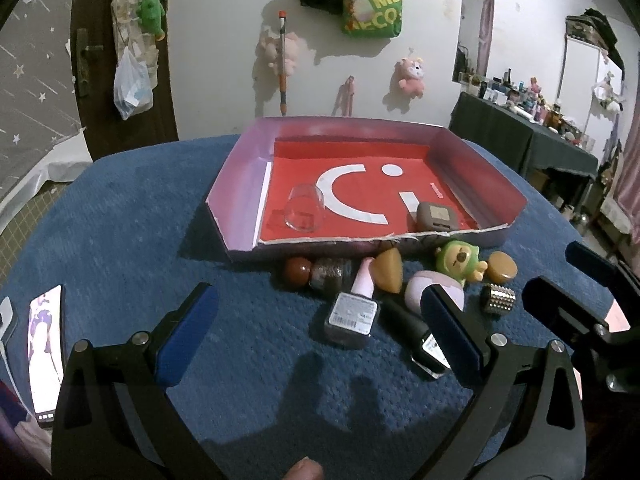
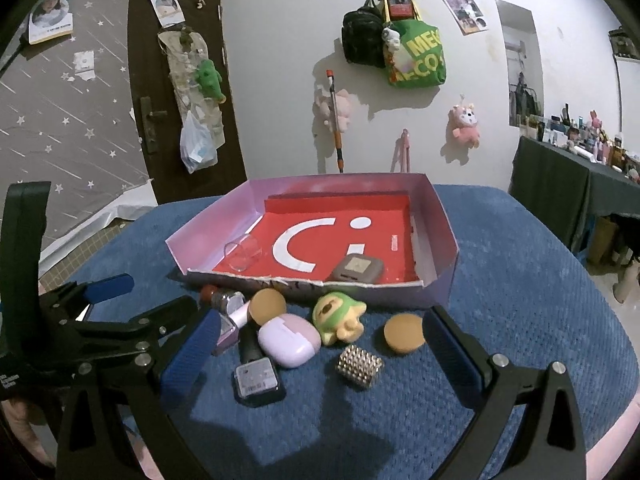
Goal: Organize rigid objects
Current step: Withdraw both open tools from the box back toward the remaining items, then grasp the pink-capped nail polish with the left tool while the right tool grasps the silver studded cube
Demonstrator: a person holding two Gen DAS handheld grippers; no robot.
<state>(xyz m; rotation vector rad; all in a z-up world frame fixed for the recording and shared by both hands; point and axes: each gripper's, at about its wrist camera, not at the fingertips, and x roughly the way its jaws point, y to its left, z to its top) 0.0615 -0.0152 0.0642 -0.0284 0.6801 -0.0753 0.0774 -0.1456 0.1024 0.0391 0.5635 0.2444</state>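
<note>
Only a clear cup [image 1: 305, 209] and a grey case [image 1: 436, 216] are seen placed in the tray [image 1: 236, 184], while the remaining clutter, from the studded ring [image 2: 359, 366] to the green figurine [image 2: 338, 318], is left on the blue worktop [image 1: 160, 264] before it, both the left hand-held gripper [image 1: 320, 328] and right hand-held gripper [image 2: 320, 344] being held wide apart and empty.

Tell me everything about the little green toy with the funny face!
The green toy is a small, glossy figure that looks like plastic or rubber, with a green hood around a tan face, dark eyes and nose, and yellowish arms or feet. It lies tipped over on the blue cloth, just in front of the box. It rests against the lilac case. Neither claw touches it.
</note>
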